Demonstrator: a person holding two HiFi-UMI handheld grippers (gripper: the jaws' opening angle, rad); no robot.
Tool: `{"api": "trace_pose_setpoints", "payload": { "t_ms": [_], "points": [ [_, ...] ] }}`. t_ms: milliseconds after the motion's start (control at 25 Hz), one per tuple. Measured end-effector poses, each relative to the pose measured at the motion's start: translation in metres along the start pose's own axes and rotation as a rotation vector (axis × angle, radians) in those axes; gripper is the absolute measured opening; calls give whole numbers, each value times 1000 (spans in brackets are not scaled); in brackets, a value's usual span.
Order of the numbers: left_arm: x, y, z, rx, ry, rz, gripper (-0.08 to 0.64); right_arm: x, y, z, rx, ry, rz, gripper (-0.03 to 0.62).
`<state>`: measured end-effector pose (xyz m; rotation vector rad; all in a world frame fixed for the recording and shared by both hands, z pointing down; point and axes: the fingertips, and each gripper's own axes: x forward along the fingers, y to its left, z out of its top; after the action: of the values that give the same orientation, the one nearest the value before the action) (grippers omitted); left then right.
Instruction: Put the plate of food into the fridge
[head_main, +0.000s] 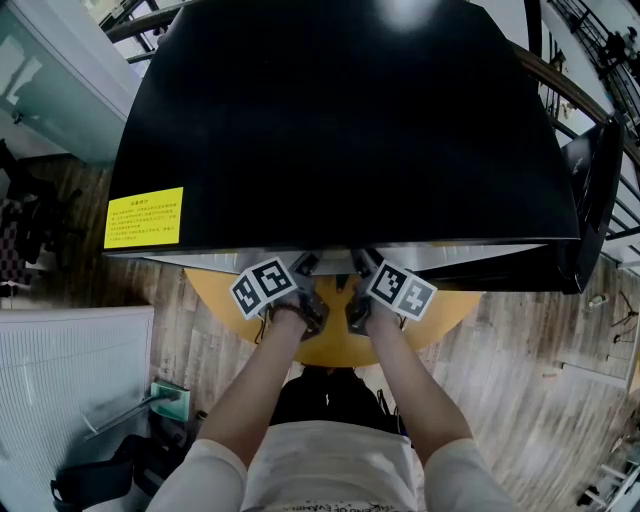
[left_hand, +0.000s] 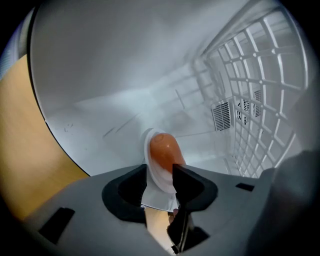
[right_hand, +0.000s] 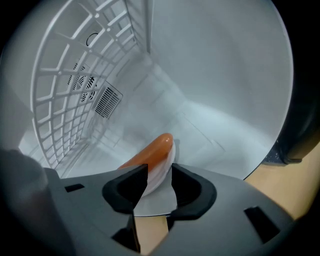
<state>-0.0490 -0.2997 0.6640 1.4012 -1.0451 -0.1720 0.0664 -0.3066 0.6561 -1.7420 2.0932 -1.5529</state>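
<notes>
The white plate (left_hand: 156, 195) carries one smooth, orange, sausage-shaped piece of food (left_hand: 164, 150). It sits inside the fridge (head_main: 340, 130), which is black outside, white inside and stands open. The plate's near rim lies in the gap between the fingers (left_hand: 192, 186) of the left gripper (left_hand: 159, 172). It lies the same way between those of the right gripper (right_hand: 160, 175). The food lies just past both sets of fingertips.

The black fridge (head_main: 340, 120) hides the plate (left_hand: 156, 197) from the head view.
</notes>
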Motion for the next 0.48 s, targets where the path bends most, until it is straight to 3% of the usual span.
{"api": "trace_pose_setpoints", "payload": {
  "t_ms": [160,480],
  "points": [
    [-10,-7,-7,9,3,-29,158,-9,5,-3,3,-1,29,146],
    [-43,-32,-28,126,44,-101,156,-44,17,-15,-49,5,56,140]
  ]
}}
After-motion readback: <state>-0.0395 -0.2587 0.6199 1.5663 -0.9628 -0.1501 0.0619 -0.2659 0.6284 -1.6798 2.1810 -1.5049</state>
